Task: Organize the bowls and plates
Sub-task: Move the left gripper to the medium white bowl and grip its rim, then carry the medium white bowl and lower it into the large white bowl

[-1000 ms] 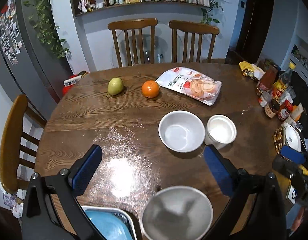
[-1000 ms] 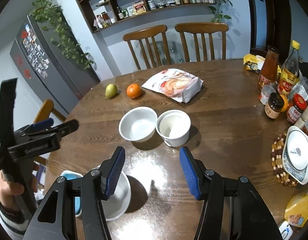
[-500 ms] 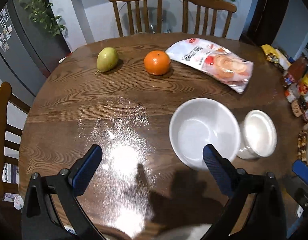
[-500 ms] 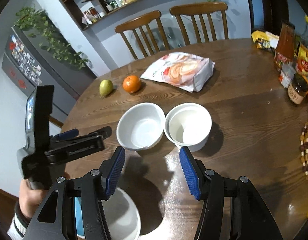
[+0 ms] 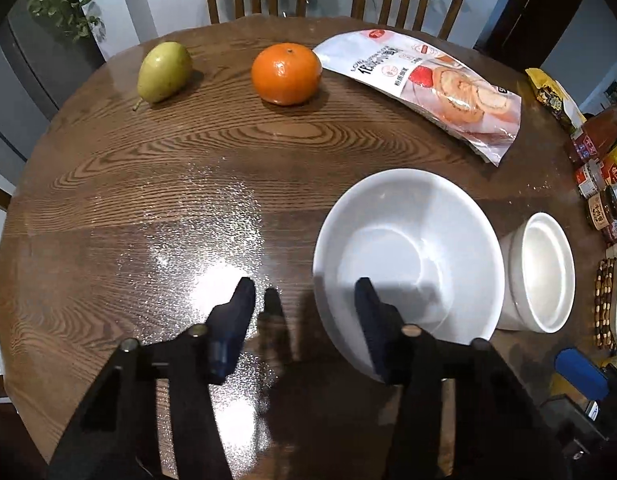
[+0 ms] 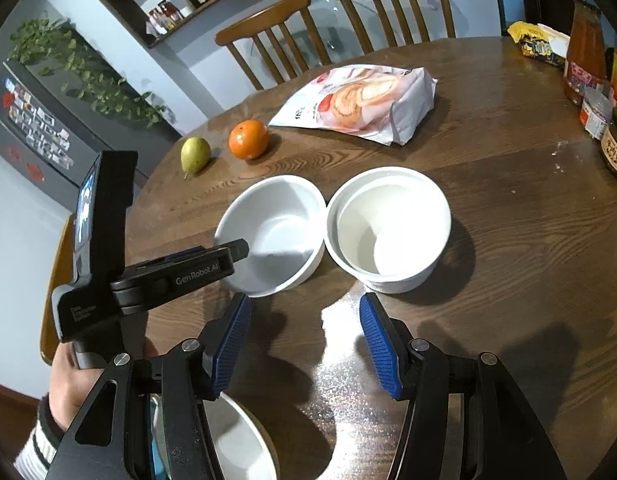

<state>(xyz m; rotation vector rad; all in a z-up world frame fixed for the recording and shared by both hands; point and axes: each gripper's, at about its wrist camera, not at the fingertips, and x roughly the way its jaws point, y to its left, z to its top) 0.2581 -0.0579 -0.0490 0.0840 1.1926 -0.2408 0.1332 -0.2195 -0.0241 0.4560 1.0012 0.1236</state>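
Note:
A wide white bowl (image 5: 408, 248) sits on the round wooden table, with a taller white bowl (image 5: 540, 272) touching its right side. My left gripper (image 5: 304, 300) is open and straddles the wide bowl's near left rim, one finger inside the bowl and one outside. In the right wrist view the wide bowl (image 6: 284, 228) and the tall bowl (image 6: 388, 228) stand side by side. My right gripper (image 6: 304, 328) is open and empty, just short of them. Another white bowl (image 6: 240, 440) lies under its left finger.
A pear (image 5: 164, 70), an orange (image 5: 286, 72) and a snack bag (image 5: 424, 80) lie at the far side of the table. Jars and bottles (image 6: 588, 76) crowd the right edge. Two chairs (image 6: 332, 28) stand behind.
My left gripper has moved forward and down to the wide bowl, and its jaws have narrowed around the rim. My right gripper has moved closer to the two bowls.

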